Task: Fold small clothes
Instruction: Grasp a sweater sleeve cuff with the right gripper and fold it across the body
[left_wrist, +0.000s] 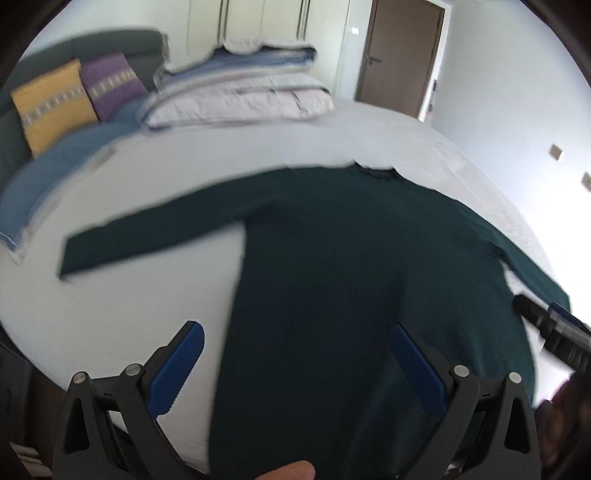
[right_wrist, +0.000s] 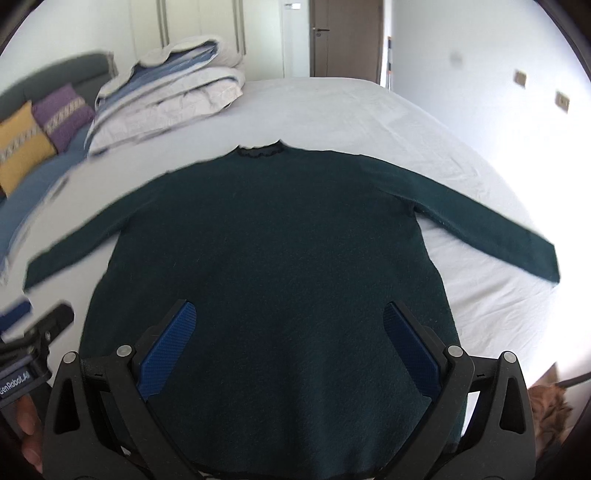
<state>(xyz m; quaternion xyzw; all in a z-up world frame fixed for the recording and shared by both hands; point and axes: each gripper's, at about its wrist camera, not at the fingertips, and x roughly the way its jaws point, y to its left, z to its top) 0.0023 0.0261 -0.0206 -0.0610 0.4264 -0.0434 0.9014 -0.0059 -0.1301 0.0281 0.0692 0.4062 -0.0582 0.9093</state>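
Note:
A dark green long-sleeved sweater (left_wrist: 351, 258) (right_wrist: 273, 240) lies flat on the white bed, collar away from me and both sleeves spread out sideways. My left gripper (left_wrist: 295, 332) hovers open above the sweater's lower left part, one blue pad over the bare sheet, the other over the cloth. My right gripper (right_wrist: 290, 314) is open above the lower middle of the body, nothing between its fingers. Each gripper appears at the edge of the other's view: the right one (left_wrist: 554, 328), the left one (right_wrist: 37, 339).
The bed's white sheet (right_wrist: 369, 110) stretches around the sweater. Folded quilts (right_wrist: 166, 88) are stacked at the far left. Yellow (left_wrist: 51, 103) and purple (left_wrist: 110, 81) cushions lean on a grey headboard. A brown door (right_wrist: 343, 37) stands beyond the bed.

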